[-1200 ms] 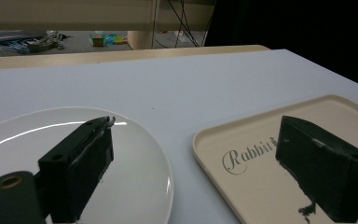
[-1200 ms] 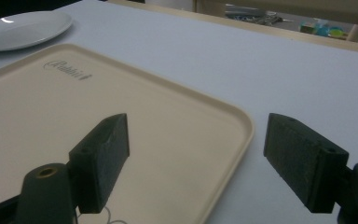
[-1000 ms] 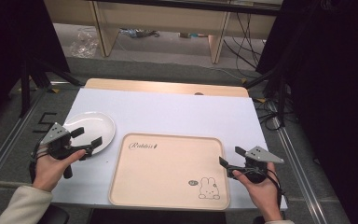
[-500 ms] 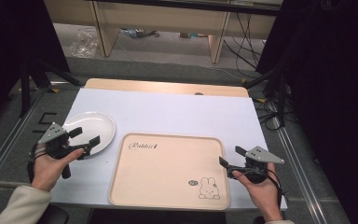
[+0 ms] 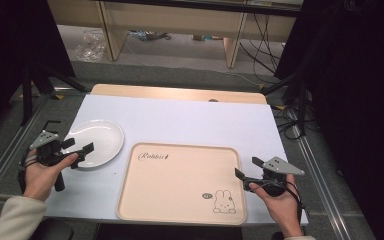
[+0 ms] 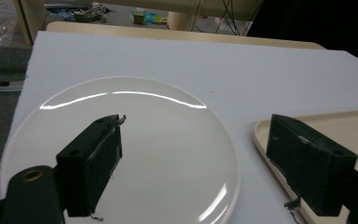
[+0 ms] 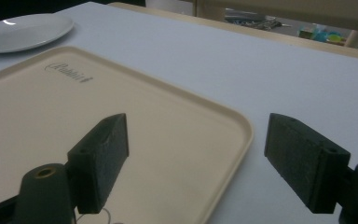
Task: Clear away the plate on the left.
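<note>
White-topped rectangular counter (image 5: 190, 120), a wooden strip along its far edge. Bare apart from two things.

Large beige plastic tray with rounded corners (image 5: 180, 180), a rabbit drawing in its near right corner and a script word at its far left, lies flat on the near half of the counter. Nothing on it.

Round glossy white plate (image 5: 97, 142) sits just beside the tray's left edge, apart from it, also bare.

Left hand-held gripper (image 5: 75, 150): jaws wide apart, poised at the plate's near rim. In the left gripper view (image 6: 205, 172) one jaw hangs over the plate's surface and the other over the gap toward the tray's corner (whether either pad touches the plate, I cannot tell).

Right hand-held gripper (image 5: 247, 172): jaws likewise apart, straddling the tray's right edge. In the right gripper view (image 7: 200, 163) one jaw is above the tray's floor, the other outside over the counter.

Judgement: approach stage, with nothing gripped yet. Likely the plate is meant for the tray. Next the left jaws need to drop so the rim sits between them, then close on the thin lip. The glaze looks slippery, so the bite should be firm before lifting. The right could pinch the tray's rim to steady it.
</note>
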A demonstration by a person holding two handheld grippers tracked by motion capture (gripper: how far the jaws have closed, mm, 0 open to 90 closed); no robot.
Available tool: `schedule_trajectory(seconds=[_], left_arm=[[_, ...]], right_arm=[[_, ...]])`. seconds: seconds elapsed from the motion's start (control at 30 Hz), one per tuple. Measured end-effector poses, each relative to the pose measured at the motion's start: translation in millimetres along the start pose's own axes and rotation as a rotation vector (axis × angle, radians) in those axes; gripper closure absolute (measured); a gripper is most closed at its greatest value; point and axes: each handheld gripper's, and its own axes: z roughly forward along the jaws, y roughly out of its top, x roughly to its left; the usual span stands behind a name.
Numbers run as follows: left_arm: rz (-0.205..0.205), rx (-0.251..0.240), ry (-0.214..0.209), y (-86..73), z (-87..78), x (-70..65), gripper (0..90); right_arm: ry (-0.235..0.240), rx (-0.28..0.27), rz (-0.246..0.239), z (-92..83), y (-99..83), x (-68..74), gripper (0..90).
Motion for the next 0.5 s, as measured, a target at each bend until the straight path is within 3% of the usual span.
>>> schedule_trajectory(seconds=[0.07, 0.1, 0.13, 0.27, 0.3, 0.37, 0.47, 0.5], left_arm=[[-0.011, 0.011, 0.011, -0.8, 0.2, 3.4, 19.6], [-0.025, 0.055, 0.054, -2.1, -0.5, 9.8, 20.1], [-0.025, 0.055, 0.054, -2.1, -0.5, 9.8, 20.4], [-0.095, 0.107, 0.106, -6.1, -0.9, 24.7, 21.3], [-0.095, 0.107, 0.106, -6.1, -0.9, 24.7, 22.1], [-0.141, 0.12, 0.127, -8.5, -1.5, 32.7, 22.8], [-0.16, 0.133, 0.144, -10.0, -1.9, 36.8, 23.5], [-0.194, 0.137, 0.16, -11.6, -1.8, 39.5, 23.6]], right_arm=[[0.0, 0.0, 0.0, 0.0, 0.0, 0.1, 22.5], [0.0, 0.0, 0.0, 0.0, 0.0, 0.1, 22.5], [0.0, 0.0, 0.0, 0.1, 0.0, 0.1, 22.5], [0.0, 0.0, 0.0, 0.1, 0.1, 0.1, 22.5], [0.0, 0.0, 0.0, 0.1, 0.1, 0.1, 22.5], [0.0, 0.001, 0.001, 0.1, 0.0, 0.0, 22.5], [0.0, 0.001, 0.0, 0.2, 0.0, -0.1, 22.5], [-0.002, 0.002, 0.0, 0.3, -0.1, 0.0, 22.5]])
